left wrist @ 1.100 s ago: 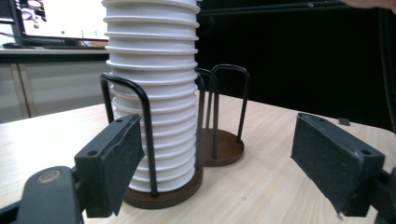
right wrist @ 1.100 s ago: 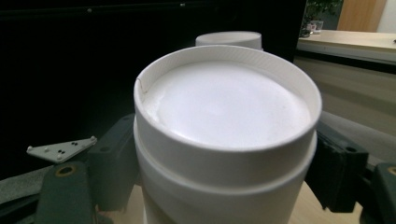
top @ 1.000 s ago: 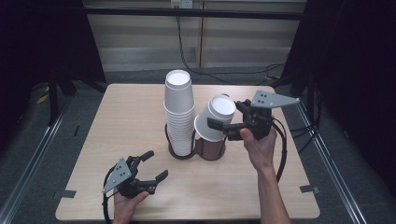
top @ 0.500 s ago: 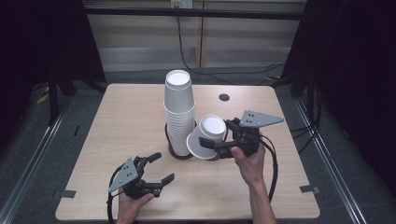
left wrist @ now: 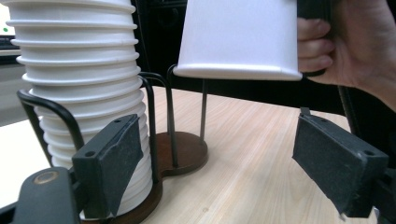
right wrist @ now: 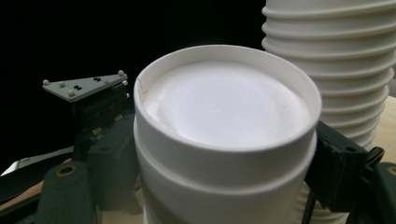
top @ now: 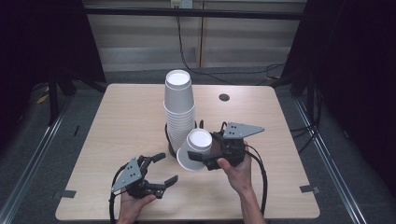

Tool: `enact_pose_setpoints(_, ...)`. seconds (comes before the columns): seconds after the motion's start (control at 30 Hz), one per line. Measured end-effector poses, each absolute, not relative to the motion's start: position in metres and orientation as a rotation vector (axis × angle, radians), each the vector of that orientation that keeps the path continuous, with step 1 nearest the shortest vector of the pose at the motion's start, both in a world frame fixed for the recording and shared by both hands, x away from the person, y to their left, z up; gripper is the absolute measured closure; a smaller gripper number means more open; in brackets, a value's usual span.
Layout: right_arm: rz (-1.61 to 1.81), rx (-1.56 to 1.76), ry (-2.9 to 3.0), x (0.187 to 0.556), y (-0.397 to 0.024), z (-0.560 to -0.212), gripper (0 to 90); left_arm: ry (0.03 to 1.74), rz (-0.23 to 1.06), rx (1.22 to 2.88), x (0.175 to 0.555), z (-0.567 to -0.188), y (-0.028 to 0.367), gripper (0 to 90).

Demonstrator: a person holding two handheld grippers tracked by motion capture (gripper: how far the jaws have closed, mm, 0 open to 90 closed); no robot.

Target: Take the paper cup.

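A tall stack of upturned white paper cups (top: 179,107) stands in a dark wire holder (left wrist: 183,153) at mid-table. My right gripper (top: 205,152) is shut on a single white cup (top: 192,150), tilted with its base up, just in front and right of the stack. In the right gripper view the cup (right wrist: 224,140) sits between both jaws, with the stack (right wrist: 336,60) behind. My left gripper (top: 167,167) is open near the front edge, below and left of the cup. Its pads (left wrist: 116,163) stand wide apart under the held cup (left wrist: 240,37).
The light wooden table (top: 289,140) has a small dark hole (top: 224,97) at the back right. The holder's second wire slot (left wrist: 187,112) beside the stack holds nothing. A hand (left wrist: 359,46) grips the right gripper. Dark floor and rails surround the table.
My right gripper has carried the cup down and toward the person, from beside the stack's top to low in front of it. The left gripper shifted slightly right.
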State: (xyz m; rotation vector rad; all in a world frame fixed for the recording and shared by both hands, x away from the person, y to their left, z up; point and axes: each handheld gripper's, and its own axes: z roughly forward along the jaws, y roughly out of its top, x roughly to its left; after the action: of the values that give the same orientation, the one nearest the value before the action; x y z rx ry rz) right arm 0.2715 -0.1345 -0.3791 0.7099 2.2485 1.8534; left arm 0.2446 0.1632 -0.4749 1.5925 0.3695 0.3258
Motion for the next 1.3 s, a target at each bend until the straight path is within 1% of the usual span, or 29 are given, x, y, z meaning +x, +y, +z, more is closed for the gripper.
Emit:
enact_pose_setpoints(0.2,1.876,0.719,2.261,0.27,-0.131,-0.391,21.8,0.343,0.309,1.609,0.245,-0.473,0.16,15.4)
enact_pose_setpoints(0.5,1.867,0.706,2.3,0.27,-0.121,-0.401,21.8,0.314,0.282,1.593,0.245,-0.47,0.159,15.4)
enact_pose_setpoints(0.77,1.887,0.709,2.315,0.268,-0.114,-0.411,21.9,0.289,0.258,1.599,0.245,-0.471,0.158,15.3)
enact_pose_setpoints(0.93,1.915,0.696,2.325,0.267,-0.11,-0.417,21.9,0.301,0.218,1.597,0.248,-0.473,0.154,15.3)
enact_pose_setpoints(1.03,1.935,0.684,2.325,0.268,-0.11,-0.418,21.9,0.29,0.219,1.615,0.249,-0.472,0.152,15.3)
enact_pose_setpoints(1.17,1.951,0.667,2.321,0.267,-0.107,-0.417,21.9,0.282,0.192,1.628,0.252,-0.471,0.147,11.5)
enact_pose_setpoints(1.3,1.938,0.664,2.34,0.266,-0.103,-0.418,22.0,0.272,0.184,1.653,0.255,-0.472,0.141,10.0)
